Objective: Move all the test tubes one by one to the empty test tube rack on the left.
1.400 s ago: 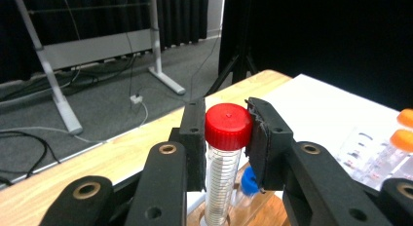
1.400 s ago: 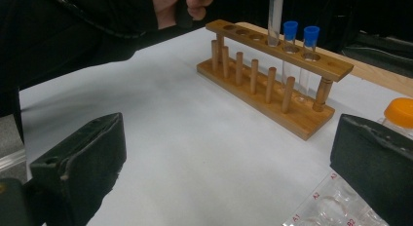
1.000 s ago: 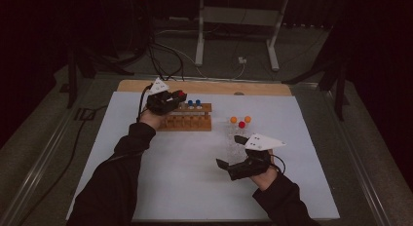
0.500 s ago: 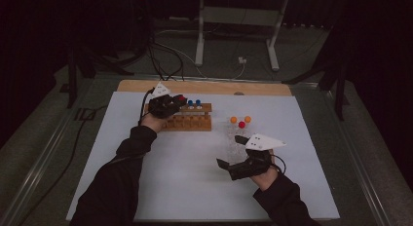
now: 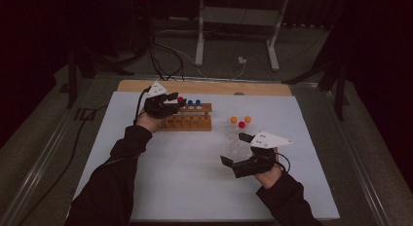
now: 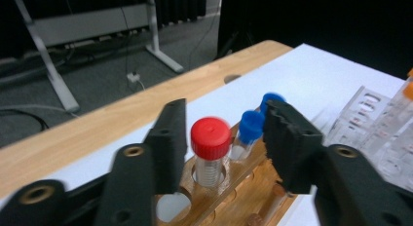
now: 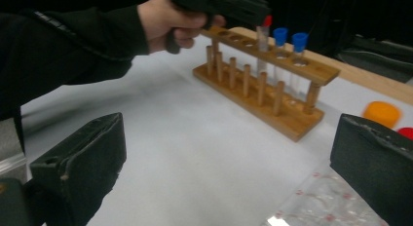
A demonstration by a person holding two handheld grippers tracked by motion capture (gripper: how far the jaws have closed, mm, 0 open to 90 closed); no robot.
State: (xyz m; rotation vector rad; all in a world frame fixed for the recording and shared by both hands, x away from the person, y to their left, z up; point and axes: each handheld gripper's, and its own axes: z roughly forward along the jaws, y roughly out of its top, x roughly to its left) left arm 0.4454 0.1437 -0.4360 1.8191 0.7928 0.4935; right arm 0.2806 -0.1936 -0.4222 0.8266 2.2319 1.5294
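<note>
dark floor and metal stand legs surround a wooden table [image 5: 204, 86] under a white mat [image 5: 185, 172]. in the high view, the left gripper [image 5: 171, 103] sits at the mat's 11 o'clock, over the left end of a wooden test-tube rack [image 5: 187, 120]; the right gripper [image 5: 236, 153] hovers at 4 o'clock, jaws wide and holding nothing, beside a clear plastic rack [image 5: 234, 141] with orange and red caps.

in the left gripper view, the red-capped tube [image 6: 210, 153] stands upright in a rack hole, its long axis vertical, between the parted jaws but touching neither; two blue-capped tubes [image 6: 251, 128] stand beyond at 1 o'clock. this hand is far nearer, so a closing squeeze looks like the move.

in the right gripper view, wide-spread jaws frame the wooden rack at 12 o'clock, well apart.
</note>
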